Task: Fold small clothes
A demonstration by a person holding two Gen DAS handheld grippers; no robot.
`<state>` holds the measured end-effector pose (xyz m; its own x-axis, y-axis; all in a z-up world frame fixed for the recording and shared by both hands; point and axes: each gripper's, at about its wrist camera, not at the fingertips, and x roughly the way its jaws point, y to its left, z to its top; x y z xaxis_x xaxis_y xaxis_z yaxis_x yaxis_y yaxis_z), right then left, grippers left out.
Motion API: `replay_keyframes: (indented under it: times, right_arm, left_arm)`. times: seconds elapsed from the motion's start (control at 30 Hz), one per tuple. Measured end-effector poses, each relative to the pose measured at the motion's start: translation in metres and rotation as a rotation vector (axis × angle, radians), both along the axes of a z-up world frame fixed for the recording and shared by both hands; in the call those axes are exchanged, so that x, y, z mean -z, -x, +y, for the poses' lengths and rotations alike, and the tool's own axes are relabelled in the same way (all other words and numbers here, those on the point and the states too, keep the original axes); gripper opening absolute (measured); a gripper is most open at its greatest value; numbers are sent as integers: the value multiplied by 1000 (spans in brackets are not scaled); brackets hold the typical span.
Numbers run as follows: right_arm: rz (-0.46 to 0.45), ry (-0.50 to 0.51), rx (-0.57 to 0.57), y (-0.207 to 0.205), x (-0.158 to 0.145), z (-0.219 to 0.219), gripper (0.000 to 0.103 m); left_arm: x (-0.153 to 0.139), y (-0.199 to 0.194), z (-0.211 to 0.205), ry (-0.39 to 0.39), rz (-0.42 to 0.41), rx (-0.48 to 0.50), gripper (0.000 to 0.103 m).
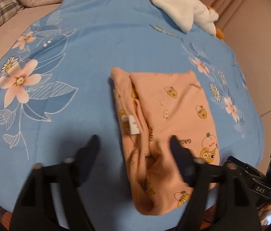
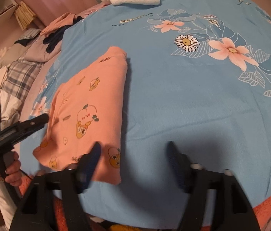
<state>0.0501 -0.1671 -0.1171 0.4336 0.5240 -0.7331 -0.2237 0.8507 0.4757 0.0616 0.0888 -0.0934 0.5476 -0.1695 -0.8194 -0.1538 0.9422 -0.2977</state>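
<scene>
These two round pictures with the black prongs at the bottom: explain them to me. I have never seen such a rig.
A person holds a two-finger gripper in each hand, each carrying a wide-angle camera looking along its fingers. One picture is from the left gripper, the other from the right gripper. Both stand open and hold nothing. The person's hand shows on the left gripper's handle in the right view. A folded pink garment with cartoon prints lies on a blue flowered sheet. A white plush toy sits at the far edge.

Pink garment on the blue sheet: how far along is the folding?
Done: the pink cartoon-print garment lies folded into a compact rectangle on the blue floral sheet. In hand: nothing; left gripper and right gripper are open. Left: not visible.
</scene>
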Motion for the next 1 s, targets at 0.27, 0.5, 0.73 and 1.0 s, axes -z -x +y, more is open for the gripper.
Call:
replay_keyframes:
  times: [0.27, 0.5, 0.73, 1.0]
  right_arm:
    - [26, -126, -78, -25, 4, 26, 84]
    - [80, -194, -125, -41, 17, 52, 75]
    - [59, -161, -100, -42, 14, 57, 36]
    - [-65, -156, -139, -23, -22, 55, 28]
  left_arm:
    - [32, -7, 0, 156, 85, 30, 81]
    - [39, -16, -3, 212, 70, 43, 62]
    - [40, -16, -10, 235, 49, 38, 34]
    - [8, 1, -26, 220, -8, 45, 29]
